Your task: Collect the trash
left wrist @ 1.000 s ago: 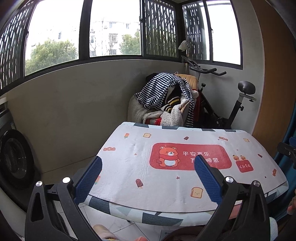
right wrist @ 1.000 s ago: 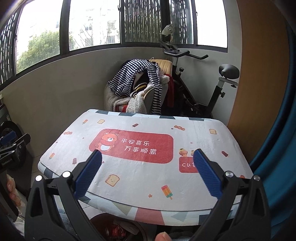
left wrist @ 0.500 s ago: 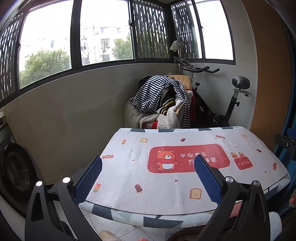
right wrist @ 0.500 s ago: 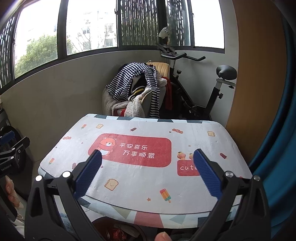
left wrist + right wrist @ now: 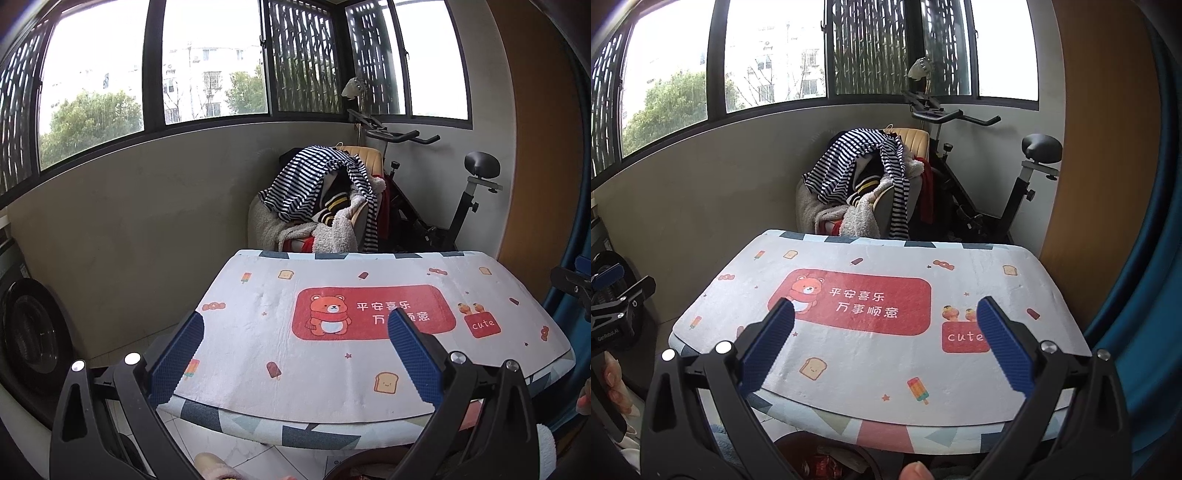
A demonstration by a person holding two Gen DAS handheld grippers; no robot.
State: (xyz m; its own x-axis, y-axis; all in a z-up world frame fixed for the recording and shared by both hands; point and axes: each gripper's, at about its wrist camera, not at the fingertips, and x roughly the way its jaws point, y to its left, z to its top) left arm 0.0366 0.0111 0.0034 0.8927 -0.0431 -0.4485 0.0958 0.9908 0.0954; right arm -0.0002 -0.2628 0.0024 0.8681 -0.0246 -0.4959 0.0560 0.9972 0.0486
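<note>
Left gripper (image 5: 293,338) – jaws apart, empty | right gripper (image 5: 884,334) – same | both above bear-print mat (image 5: 886,332) | risk: bin (image 5: 820,461) half-hidden underneath, trash may miss

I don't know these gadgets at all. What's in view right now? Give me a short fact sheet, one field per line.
Left hand-held gripper: open, holding nothing
Right hand-held gripper: open, holding nothing
Surface: table covered by a bear-print mat
Trash on the mat: none visible
Below near edge: dark bin with red wrappers, partly hidden
Behind table: chair piled with a striped shirt
Corner: exercise bike
</note>
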